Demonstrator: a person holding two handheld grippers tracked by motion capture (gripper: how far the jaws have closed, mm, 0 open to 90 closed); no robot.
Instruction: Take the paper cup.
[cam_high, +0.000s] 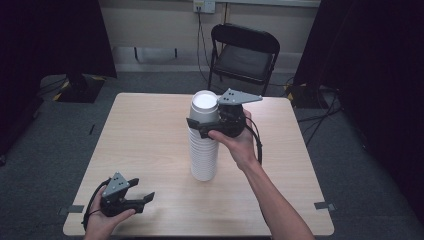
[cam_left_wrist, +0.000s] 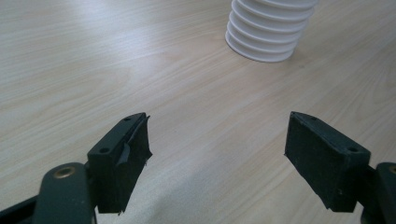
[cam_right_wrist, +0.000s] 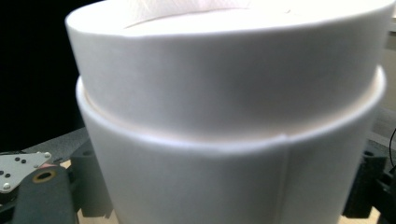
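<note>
A tall stack of white paper cups stands upright in the middle of the wooden table; its ribbed base appears in the left gripper view. My right gripper is at the top of the stack, its jaws pressed on either side of a cup just below the topmost cup, which sits a little higher out of it. The right gripper hugs that cup wall closely. My left gripper rests low near the table's front left corner, open and holding nothing, facing the stack.
A black folding chair stands beyond the far edge of the table. Dark curtains hang at both sides, and cables run along the grey floor. Bare wood surrounds the stack on every side.
</note>
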